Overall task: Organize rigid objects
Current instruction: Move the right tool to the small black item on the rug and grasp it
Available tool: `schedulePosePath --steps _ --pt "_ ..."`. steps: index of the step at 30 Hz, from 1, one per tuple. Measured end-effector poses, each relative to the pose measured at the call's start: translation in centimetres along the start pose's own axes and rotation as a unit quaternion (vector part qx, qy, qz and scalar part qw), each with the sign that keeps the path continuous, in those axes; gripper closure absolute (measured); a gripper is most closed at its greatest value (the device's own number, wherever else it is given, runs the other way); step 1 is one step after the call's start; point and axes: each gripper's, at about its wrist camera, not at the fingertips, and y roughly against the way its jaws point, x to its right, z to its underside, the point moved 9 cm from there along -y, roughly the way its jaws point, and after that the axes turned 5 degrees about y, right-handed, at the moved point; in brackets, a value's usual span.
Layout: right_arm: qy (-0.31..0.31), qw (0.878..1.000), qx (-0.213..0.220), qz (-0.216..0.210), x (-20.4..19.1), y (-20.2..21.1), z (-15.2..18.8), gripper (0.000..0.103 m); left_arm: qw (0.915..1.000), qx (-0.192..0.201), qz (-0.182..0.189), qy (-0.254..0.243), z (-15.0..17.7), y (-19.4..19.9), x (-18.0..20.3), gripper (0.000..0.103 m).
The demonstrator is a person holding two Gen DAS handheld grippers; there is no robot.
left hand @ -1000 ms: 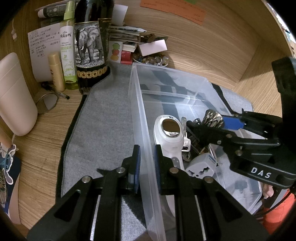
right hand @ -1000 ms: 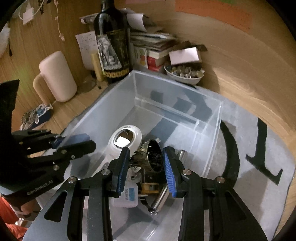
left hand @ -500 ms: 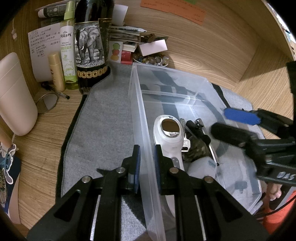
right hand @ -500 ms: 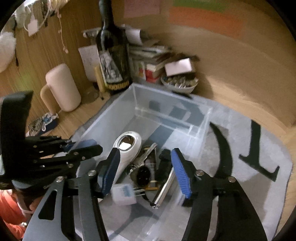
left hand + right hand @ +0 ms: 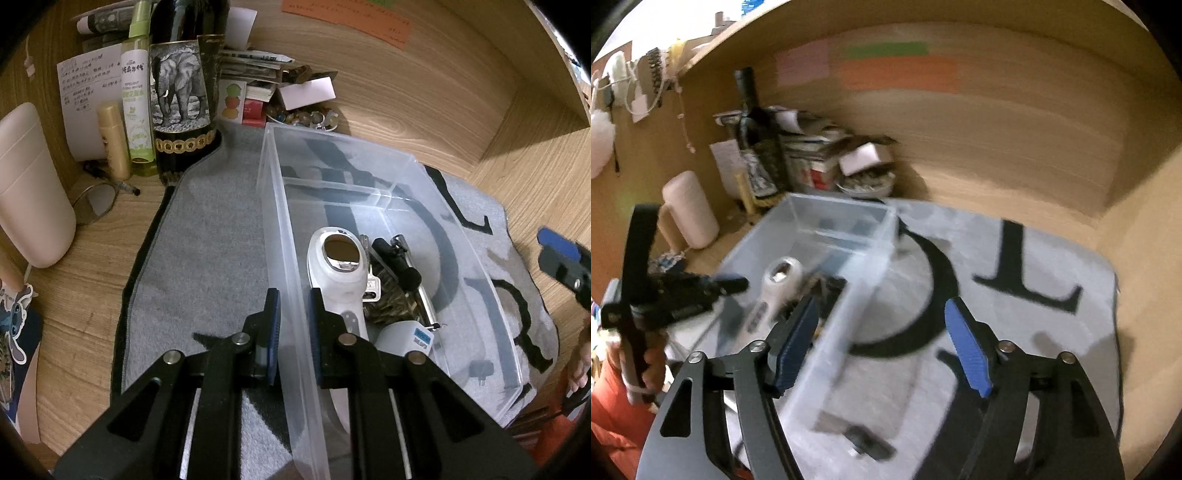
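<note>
A clear plastic bin [image 5: 369, 173] sits on a grey mat [image 5: 207, 251]. My left gripper [image 5: 293, 328] is shut on the bin's near left wall. Inside lie a white handheld device [image 5: 338, 266], a black and silver tool [image 5: 400, 266], a dark spiky object [image 5: 388, 306], a key and a white plug adapter [image 5: 406, 338]. My right gripper [image 5: 886, 347] is open and empty, raised above the mat right of the bin [image 5: 834, 236]; one blue pad shows at the right edge of the left wrist view [image 5: 557, 245]. The right wrist view is blurred.
At the back left stand a dark elephant-label bottle [image 5: 181, 92], a green spray bottle [image 5: 136, 110], a beige tube [image 5: 112, 140] and a pale rounded container [image 5: 29, 188]. Books, papers and a bowl of small items [image 5: 306, 116] line the back. Wooden walls enclose the desk.
My right gripper let go of the dark spiky object into the bin, opened wide, then lifted up and away to the right. My left gripper has kept its hold on the bin wall.
</note>
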Motion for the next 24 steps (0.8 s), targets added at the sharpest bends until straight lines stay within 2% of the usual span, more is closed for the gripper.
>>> schedulePosePath --steps 7,16,17,19,23,24 --pt "-0.025 0.999 -0.043 0.005 1.1 -0.5 5.1 0.035 1.0 -0.003 -0.001 0.002 0.1 -0.1 -0.1 0.089" --pt "-0.031 0.994 -0.101 -0.018 -0.8 -2.4 10.3 0.036 1.0 -0.002 -0.001 0.002 0.2 -0.1 -0.1 0.089" --pt "-0.029 0.994 -0.107 -0.019 -1.0 -2.6 10.7 0.038 1.0 -0.002 0.0 0.003 0.2 -0.1 -0.1 0.089" --pt "-0.025 0.993 -0.111 -0.015 -1.2 -2.9 11.2 0.05 1.0 -0.003 0.0 0.002 0.2 -0.1 -0.1 0.089" --pt "-0.024 0.994 -0.103 0.012 -0.7 -2.9 11.4 0.069 1.0 -0.002 0.001 0.003 0.2 -0.1 -0.1 0.089" --pt "-0.028 0.994 -0.103 0.01 -0.6 -2.8 11.3 0.077 1.0 -0.002 0.0 0.003 0.2 -0.1 -0.1 0.089"
